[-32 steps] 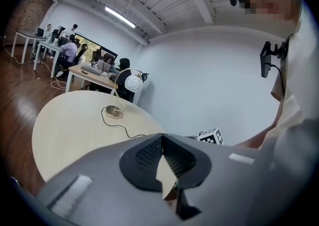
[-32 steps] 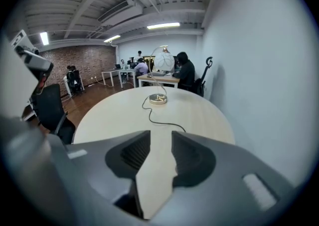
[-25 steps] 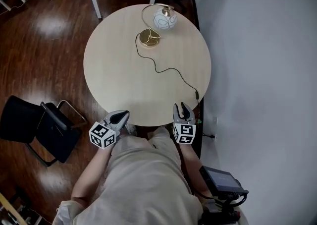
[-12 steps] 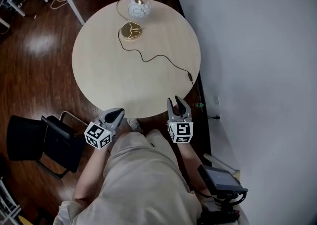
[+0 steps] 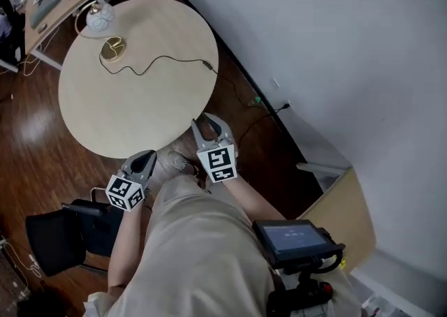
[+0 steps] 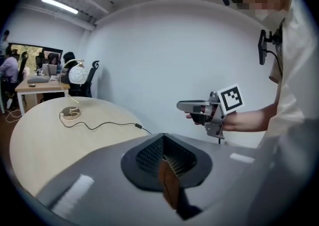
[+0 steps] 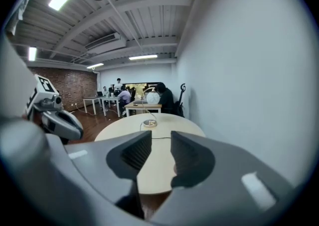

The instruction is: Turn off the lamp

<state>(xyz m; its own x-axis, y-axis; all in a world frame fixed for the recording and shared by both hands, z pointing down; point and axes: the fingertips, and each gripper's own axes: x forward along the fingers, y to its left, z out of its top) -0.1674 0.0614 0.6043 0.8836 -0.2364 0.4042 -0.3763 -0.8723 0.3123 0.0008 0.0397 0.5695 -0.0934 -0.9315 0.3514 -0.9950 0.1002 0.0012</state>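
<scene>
Pale round table [image 5: 140, 99] stood by a white wall [image 5: 314, 43], with dark wood floor [image 5: 28, 127] around it. The right gripper [image 5: 209, 121] hung just off the table's near edge. Its jaws were apart, and only the tabletop beyond showed between them. The left gripper [image 5: 144, 159] sat back and to its left, also off the table, with its jaws pressed together on nothing. Well ahead of both grippers, at the table's far side, stood the lamp [image 5: 100, 19], a white globe on a curved gold stem with a round gold base. Its black cord [image 5: 157, 61] snaked across the top toward the wall-side edge, ahead of the right gripper. Both grippers were well apart from lamp and cord.
</scene>
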